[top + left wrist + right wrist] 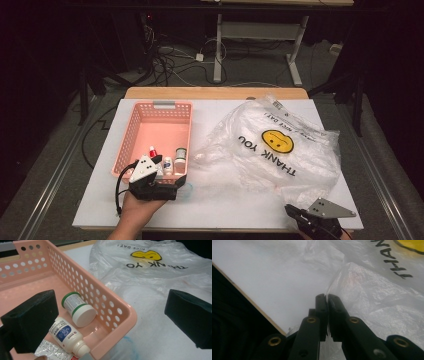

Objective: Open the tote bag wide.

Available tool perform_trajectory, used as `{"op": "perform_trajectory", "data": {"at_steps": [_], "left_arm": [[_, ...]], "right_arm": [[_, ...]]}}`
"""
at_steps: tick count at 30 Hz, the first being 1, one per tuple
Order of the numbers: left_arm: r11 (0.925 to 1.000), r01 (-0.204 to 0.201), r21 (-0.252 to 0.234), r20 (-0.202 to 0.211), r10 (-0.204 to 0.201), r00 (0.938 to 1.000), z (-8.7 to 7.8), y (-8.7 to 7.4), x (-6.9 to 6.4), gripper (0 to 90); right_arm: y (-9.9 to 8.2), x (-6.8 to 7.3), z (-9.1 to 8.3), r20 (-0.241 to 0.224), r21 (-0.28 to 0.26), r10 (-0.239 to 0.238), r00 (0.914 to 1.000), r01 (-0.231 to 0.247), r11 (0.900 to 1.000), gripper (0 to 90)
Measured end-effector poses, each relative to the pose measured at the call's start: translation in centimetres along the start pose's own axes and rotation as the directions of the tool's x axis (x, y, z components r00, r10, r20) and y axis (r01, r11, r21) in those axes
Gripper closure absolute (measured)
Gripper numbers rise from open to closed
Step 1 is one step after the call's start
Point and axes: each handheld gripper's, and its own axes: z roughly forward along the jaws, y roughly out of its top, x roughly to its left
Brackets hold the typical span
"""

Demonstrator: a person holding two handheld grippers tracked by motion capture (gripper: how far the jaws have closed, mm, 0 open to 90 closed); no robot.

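R fingers (327, 297) pinched on clear plastic smiley bag (280, 145) edge, bag fans to 12–2 o'clock; L fingers (110, 315) wide astride pink perforated basket (110, 307) corner

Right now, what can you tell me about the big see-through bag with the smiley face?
The plastic bag is thin, clear and crinkly, lying spread flat on the right half of the white table, beside the pink basket. It has a yellow smiley face and black "THANK YOU" lettering. The right gripper is pinched shut on its near edge.
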Motion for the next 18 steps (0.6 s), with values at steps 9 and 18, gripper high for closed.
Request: {"op": "perform_trajectory", "data": {"at_steps": [9, 18], "left_arm": [[1.0000, 0.005, 0.005, -0.025, -0.005, 0.9997, -0.1, 0.1, 0.1, 0.0], [0.9994, 0.026, 0.022, 0.000, -0.026, 0.9997, -0.1, 0.2, 0.2, 0.0]], "right_arm": [[1.0, -0.2, -1.6, -0.040, -0.105, 0.028, 0.9988, -0.032, 0.9939, 64.2], [3.8, -1.9, -0.8, -0.032, -0.168, 0.030, 0.9991, -0.035, 0.9851, 41.1]]}}
